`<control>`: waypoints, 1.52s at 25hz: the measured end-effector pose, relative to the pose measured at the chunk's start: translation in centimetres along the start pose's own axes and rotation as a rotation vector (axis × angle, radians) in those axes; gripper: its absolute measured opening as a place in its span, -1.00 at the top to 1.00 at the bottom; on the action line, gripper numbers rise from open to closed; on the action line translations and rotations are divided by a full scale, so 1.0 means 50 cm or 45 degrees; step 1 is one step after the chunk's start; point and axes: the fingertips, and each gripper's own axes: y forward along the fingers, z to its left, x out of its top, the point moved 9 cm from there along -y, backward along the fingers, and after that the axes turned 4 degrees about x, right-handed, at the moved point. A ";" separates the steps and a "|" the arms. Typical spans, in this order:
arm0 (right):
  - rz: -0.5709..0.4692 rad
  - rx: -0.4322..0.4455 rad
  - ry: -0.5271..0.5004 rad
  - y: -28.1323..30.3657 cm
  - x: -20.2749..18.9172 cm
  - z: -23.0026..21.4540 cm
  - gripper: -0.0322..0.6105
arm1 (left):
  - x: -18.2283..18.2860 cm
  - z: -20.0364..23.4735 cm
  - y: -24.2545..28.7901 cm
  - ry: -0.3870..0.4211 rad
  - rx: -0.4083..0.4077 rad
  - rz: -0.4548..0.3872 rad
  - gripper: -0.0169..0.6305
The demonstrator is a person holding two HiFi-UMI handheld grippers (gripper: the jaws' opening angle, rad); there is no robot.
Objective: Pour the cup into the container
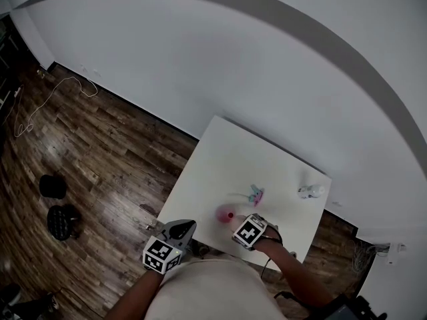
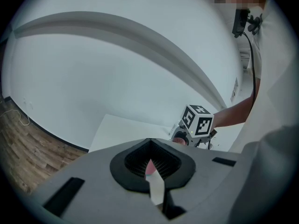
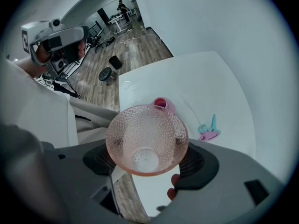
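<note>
two kinds of info split across views: head view gives layout only, w/ left gripper [image 1: 167, 247] at the near edge of the white table [image 1: 220, 152], right gripper [image 1: 251, 231] just beside the pink container [image 1: 227, 214], and a teal-and-pink item [image 1: 255, 194] and small white object [image 1: 310, 191] farther back. right gripper view alone shows its jaws clamped on the dimpled pink cup [image 3: 146, 138], mouth toward the camera, container just past its rim. left gripper view alone shows that claw pressed together, nothing held.
</note>
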 end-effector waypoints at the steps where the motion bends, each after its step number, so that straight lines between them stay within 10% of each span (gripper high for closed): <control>1: 0.005 0.003 -0.001 0.000 0.003 0.000 -0.25 | 0.000 0.001 0.000 -0.002 0.001 -0.001 0.91; 38: 0.138 0.049 0.004 0.003 0.027 -0.016 -0.25 | -0.011 0.017 0.002 -0.016 -0.014 0.003 0.91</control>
